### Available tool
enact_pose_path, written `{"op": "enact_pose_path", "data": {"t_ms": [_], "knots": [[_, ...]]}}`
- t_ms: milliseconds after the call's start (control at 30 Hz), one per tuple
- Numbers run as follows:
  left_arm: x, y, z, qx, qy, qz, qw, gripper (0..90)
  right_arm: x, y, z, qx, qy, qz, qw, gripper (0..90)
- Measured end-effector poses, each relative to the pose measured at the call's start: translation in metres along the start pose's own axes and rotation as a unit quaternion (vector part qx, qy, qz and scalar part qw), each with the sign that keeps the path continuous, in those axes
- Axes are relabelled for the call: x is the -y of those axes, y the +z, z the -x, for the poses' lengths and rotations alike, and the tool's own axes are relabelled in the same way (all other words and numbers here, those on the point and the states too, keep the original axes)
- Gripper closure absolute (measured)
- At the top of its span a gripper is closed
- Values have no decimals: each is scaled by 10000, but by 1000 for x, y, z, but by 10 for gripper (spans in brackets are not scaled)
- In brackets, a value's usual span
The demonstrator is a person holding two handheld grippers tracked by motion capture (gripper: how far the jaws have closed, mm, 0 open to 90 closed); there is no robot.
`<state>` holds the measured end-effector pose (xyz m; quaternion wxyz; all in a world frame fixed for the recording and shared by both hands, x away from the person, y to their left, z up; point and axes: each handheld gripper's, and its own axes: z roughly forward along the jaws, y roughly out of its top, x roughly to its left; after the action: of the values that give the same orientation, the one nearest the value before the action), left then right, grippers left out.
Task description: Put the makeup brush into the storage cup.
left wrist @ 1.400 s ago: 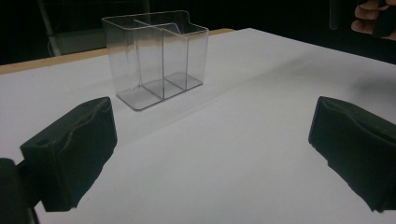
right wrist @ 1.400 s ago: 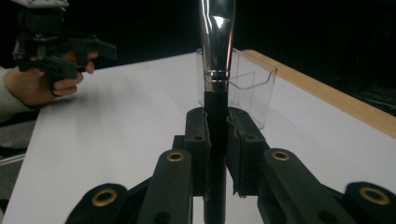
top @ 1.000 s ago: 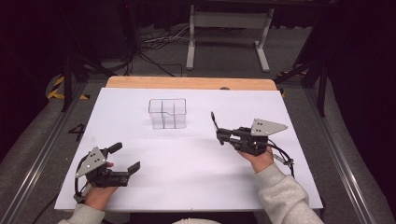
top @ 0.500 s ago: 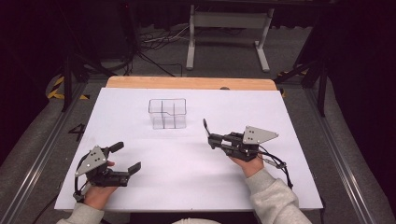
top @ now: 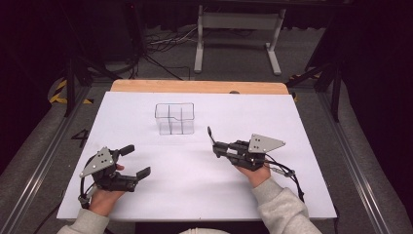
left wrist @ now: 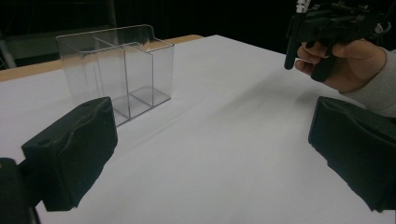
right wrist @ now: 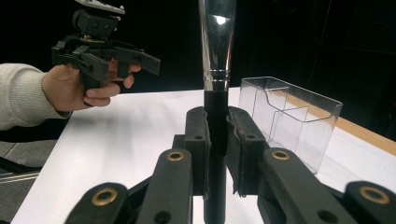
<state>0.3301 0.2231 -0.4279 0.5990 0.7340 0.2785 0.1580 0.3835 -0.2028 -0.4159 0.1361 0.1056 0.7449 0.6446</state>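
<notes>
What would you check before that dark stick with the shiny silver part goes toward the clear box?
1. Grip: the right tongs are shut on the brush, pads on both sides of its black handle: ok.
2. Brush angle: it stands upright between the pads in the right gripper view: ok.
3. Clear box: upright on the white table, open top: ok.
4. Compartments: the box's divided sections look empty: ok.
5. Path: bare table lies between brush and box in the high view: ok.
6. Left tongs: open, holding nothing, well apart from the box: ok.
7. Brush tip: out of frame at the top: cannot tell.
</notes>
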Motion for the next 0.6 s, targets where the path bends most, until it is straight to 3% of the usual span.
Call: {"op": "enact_pose_path", "data": {"t_ms": [600], "knots": [[-24,18,2,374,-39,50,9993,20,2,7,-3,-35,35,108,9999,797]]}}
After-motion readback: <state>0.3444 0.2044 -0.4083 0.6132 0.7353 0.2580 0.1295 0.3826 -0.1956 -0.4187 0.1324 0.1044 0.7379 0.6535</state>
